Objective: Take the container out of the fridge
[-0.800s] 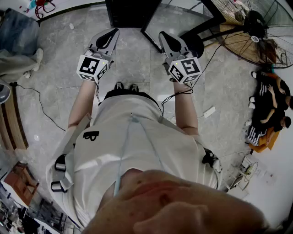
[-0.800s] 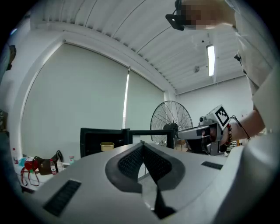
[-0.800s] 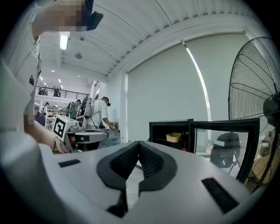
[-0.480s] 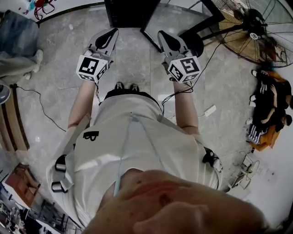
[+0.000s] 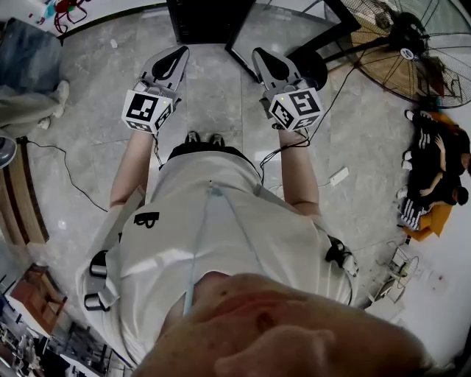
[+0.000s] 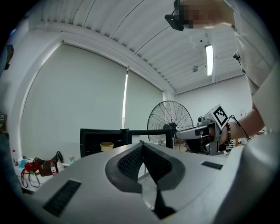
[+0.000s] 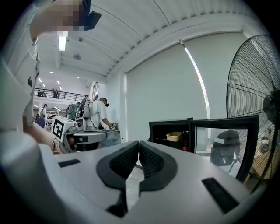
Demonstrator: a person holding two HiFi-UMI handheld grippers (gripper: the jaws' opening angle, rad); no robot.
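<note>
A small black fridge (image 7: 171,126) stands ahead with its glass door (image 7: 224,146) swung open to the right. On its shelf sits a yellow container (image 7: 174,136), which the left gripper view also shows as a yellow container (image 6: 106,145) inside the fridge (image 6: 99,139). My left gripper (image 5: 179,50) and right gripper (image 5: 259,53) are held side by side at a distance from the fridge (image 5: 210,18), pointing at it. Both are shut with nothing between the pads. Each gripper view shows the other: the right gripper (image 6: 192,131) and the left gripper (image 7: 87,136).
A large standing fan (image 5: 412,51) is to the right of the fridge, and its black base (image 5: 313,66) lies by the open door. Cables and a power strip (image 5: 337,179) lie on the grey tiled floor. Bags (image 6: 37,166) sit at the left. People (image 7: 98,114) stand far off.
</note>
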